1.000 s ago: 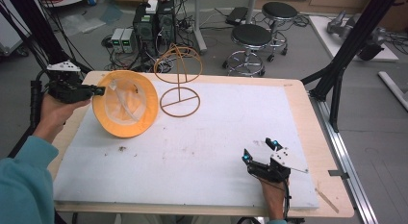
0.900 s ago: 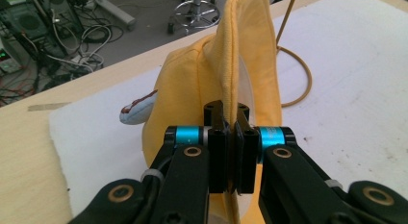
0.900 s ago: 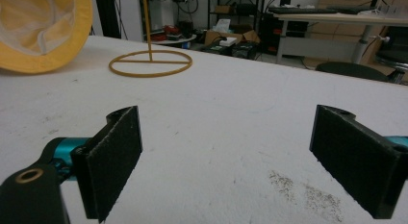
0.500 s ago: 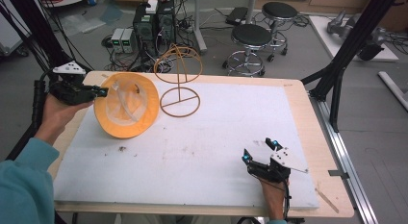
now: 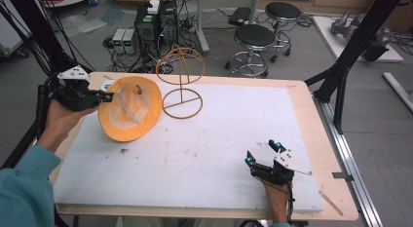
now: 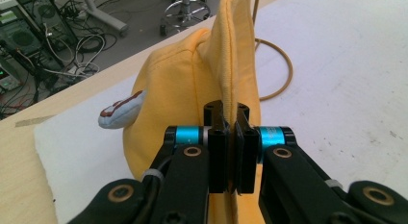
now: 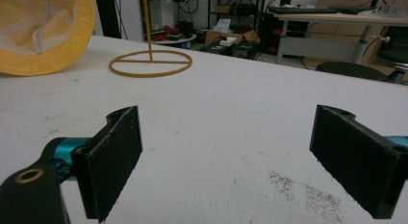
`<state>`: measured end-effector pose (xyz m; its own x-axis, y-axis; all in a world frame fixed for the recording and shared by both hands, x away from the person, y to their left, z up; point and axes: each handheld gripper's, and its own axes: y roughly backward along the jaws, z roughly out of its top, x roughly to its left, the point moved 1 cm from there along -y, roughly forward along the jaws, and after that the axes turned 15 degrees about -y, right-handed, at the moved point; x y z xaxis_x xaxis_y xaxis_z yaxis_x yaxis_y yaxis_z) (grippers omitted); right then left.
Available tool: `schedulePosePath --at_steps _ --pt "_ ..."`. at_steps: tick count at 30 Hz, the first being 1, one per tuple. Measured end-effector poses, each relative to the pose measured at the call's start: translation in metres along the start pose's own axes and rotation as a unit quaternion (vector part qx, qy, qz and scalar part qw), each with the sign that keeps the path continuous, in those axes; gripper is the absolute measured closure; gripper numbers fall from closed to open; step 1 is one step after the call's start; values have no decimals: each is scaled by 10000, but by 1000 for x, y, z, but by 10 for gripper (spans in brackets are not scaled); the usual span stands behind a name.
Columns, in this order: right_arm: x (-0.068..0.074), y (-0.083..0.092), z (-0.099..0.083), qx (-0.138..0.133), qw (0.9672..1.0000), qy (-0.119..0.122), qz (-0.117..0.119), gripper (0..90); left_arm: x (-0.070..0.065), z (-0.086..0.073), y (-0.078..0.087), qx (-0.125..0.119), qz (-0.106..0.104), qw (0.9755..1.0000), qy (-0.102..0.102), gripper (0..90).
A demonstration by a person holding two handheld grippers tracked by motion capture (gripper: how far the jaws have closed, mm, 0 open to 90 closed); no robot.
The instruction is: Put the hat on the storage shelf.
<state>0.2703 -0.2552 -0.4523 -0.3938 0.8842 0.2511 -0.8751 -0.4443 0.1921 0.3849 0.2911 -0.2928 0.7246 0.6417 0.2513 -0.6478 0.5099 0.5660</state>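
While clamping the brim of the yellow hat (image 5: 130, 109) between tight-pressed jaws, left gripper (image 5: 103, 96) holding it tilted up on edge at the far left of the white worktop (image 5: 204, 154), inner lining facing the high view. Resting just beside the round base of the wire hat stand (image 5: 181, 85), hat's lower rim touching the worktop. Sitting near the front right edge, well apart from the hat, right gripper (image 5: 263, 153) gaping wide, jaws released, gripping nothing, pointing across the worktop toward the stand.
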Motion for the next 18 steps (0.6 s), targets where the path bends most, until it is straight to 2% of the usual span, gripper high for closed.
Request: schedulePosePath --at_steps 5,18 --pt "0 0 0 2 10000 1 3 101 -13 -2 -2 -7 -95 9999 -41 866" --pt "0 0 0 0 10000 -21 0 101 -31 0 -1 -81 -254 9996 -75 866"
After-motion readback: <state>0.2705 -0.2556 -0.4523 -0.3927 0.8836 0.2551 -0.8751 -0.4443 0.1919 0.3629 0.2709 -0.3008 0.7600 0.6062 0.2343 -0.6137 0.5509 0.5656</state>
